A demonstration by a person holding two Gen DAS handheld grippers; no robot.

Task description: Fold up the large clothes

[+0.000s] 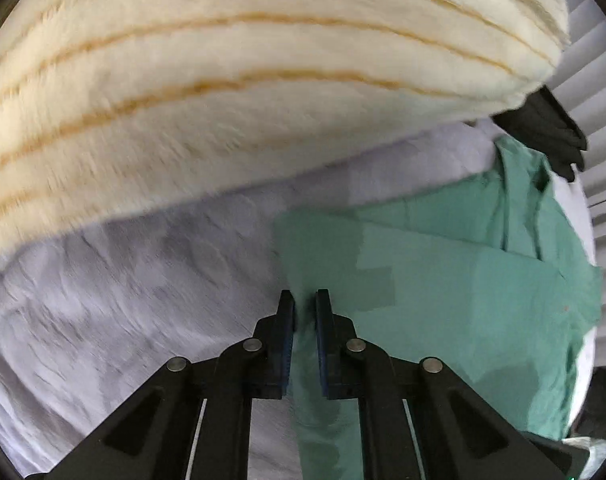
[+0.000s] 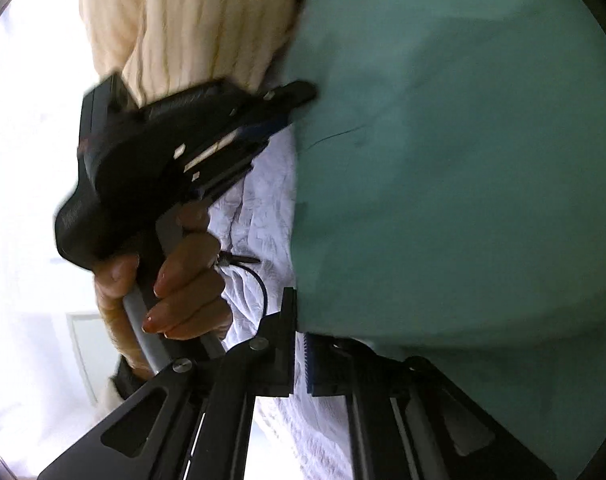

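Observation:
A large green garment [image 1: 443,280] lies partly folded on a white crinkled bed sheet [image 1: 123,300]. My left gripper [image 1: 305,300] is shut on a fold of the green cloth, which runs down between its fingers. In the right wrist view the green garment [image 2: 463,160] fills the right side. My right gripper [image 2: 303,320] is closed on the garment's edge; the cloth hides its right finger. The left gripper [image 2: 295,98], held by a hand [image 2: 183,280], grips the same cloth edge further up.
A cream fluffy blanket with tan stripes [image 1: 243,80] lies across the far part of the bed, and it shows in the right wrist view [image 2: 191,20]. A black item [image 1: 543,128] lies at the far right. Window blinds [image 1: 599,80] stand beyond the bed.

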